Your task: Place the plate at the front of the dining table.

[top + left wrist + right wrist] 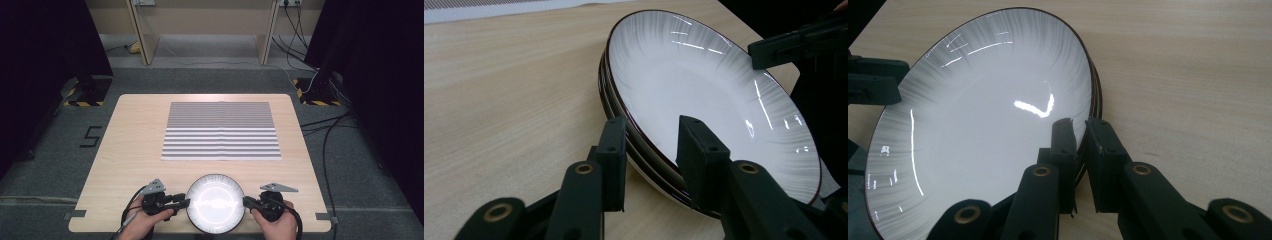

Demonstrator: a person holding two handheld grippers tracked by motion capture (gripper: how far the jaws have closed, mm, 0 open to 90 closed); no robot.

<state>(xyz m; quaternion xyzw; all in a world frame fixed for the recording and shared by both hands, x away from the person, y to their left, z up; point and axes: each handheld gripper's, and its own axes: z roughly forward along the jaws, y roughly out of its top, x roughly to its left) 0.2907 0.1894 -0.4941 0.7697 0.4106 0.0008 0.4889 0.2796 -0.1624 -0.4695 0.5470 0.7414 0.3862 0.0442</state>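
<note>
A stack of plates (215, 203) sits at the near edge of the bench (130, 140), between the two hands; glare washes out its centre in the high view. How many plates there are is hard to tell. The left tool (651, 150) straddles the stack's rim, jaws apart, one over the top plate and one outside. The right tool (1082, 150) is clenched on the rim of the plates at the opposite side. A striped mat (221, 131) lies farther back, well apart. The hands are cut off by the frame.
</note>
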